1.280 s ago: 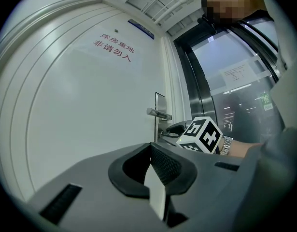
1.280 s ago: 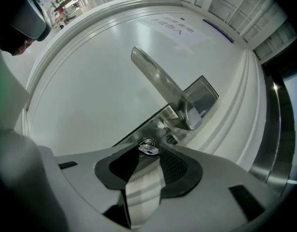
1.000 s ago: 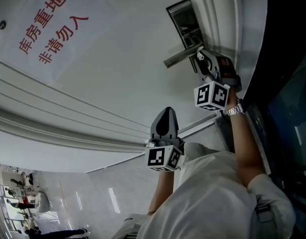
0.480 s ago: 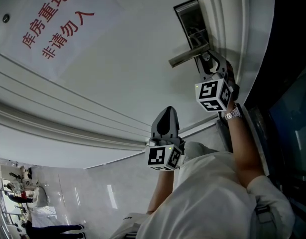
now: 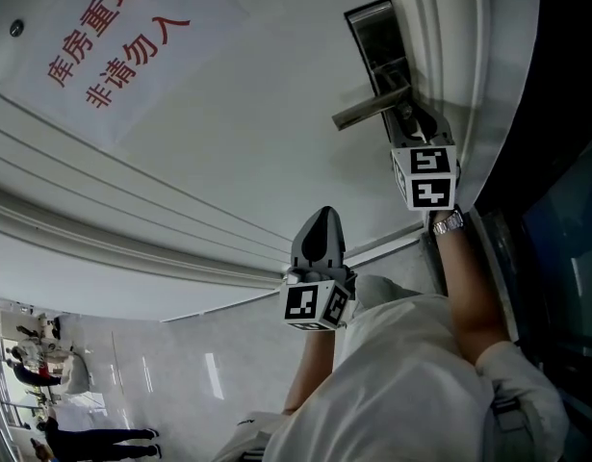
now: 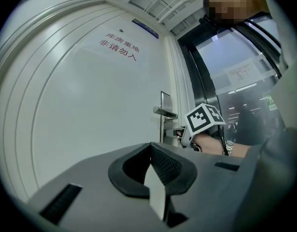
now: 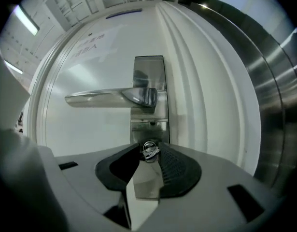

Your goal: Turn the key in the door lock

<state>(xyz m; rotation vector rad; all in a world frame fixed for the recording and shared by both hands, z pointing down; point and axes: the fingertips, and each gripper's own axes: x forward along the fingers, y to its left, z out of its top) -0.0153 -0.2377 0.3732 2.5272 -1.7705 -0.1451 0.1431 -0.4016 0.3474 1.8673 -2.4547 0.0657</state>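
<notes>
A steel lock plate (image 7: 149,71) with a lever handle (image 7: 105,98) is set in a white door (image 5: 228,142). Below the handle, a small key (image 7: 149,151) sticks out of the keyhole. My right gripper (image 7: 149,152) points level at the door and is shut on the key's head; its jaws have just closed a little further. In the head view the right gripper (image 5: 408,115) sits just under the handle (image 5: 370,108). My left gripper (image 5: 320,221) is held back from the door, left of the lock, shut and empty. The left gripper (image 6: 150,148) view shows the right gripper's marker cube (image 6: 203,120) by the handle.
A white sign with red characters (image 5: 113,37) hangs on the door, left of the lock. Raised mouldings (image 5: 132,229) run across the door. A dark glass and metal frame (image 5: 565,181) borders the door on the lock side. Several people (image 5: 45,393) stand far off.
The right gripper has rolled about its own axis at the lock, its marker cube showing other faces. The left gripper has kept still.
</notes>
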